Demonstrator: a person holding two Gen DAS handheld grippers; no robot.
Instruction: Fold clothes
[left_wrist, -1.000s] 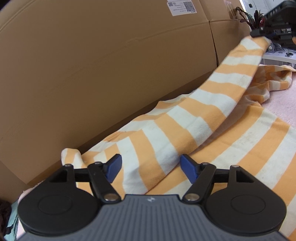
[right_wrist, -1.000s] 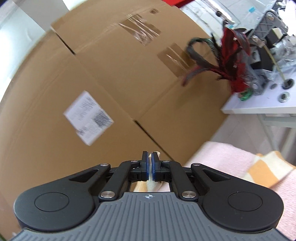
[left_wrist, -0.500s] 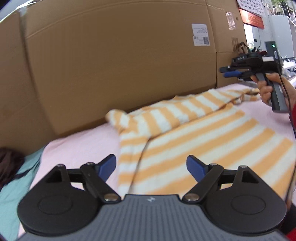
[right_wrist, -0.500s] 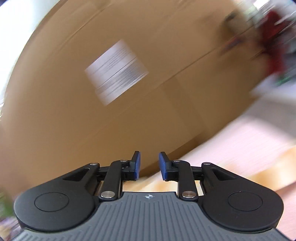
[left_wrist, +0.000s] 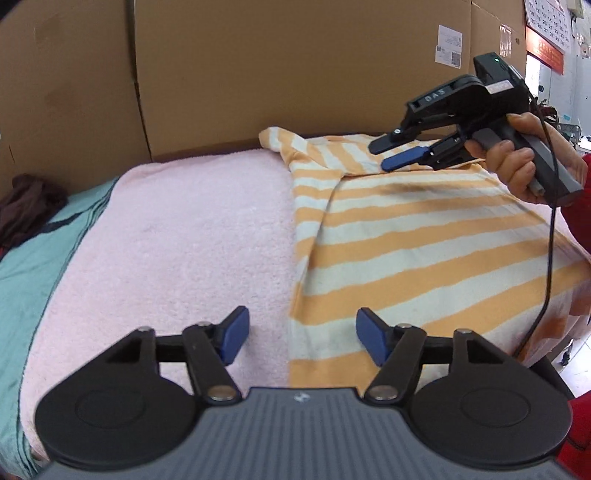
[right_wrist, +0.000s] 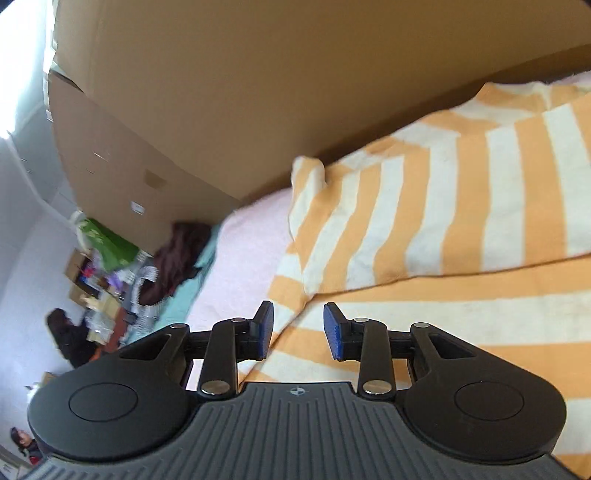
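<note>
Both tools gape empty, the right tool (left_wrist: 400, 155) over the folded sleeve (left_wrist: 332, 155) at upper right, the left tool (left_wrist: 301, 334) astride the striped shirt (left_wrist: 424, 236)'s near edge.

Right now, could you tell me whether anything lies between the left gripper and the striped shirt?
Nothing visible does. The left gripper is open just above the striped shirt's near edge on the pink towel.

both tongs (left_wrist: 301, 341) (right_wrist: 298, 330) apart, empty

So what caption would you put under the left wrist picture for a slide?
Open left tongs hover over an orange-striped shirt on a pink towel, while the right tongs hang open above the folded sleeve.
</note>
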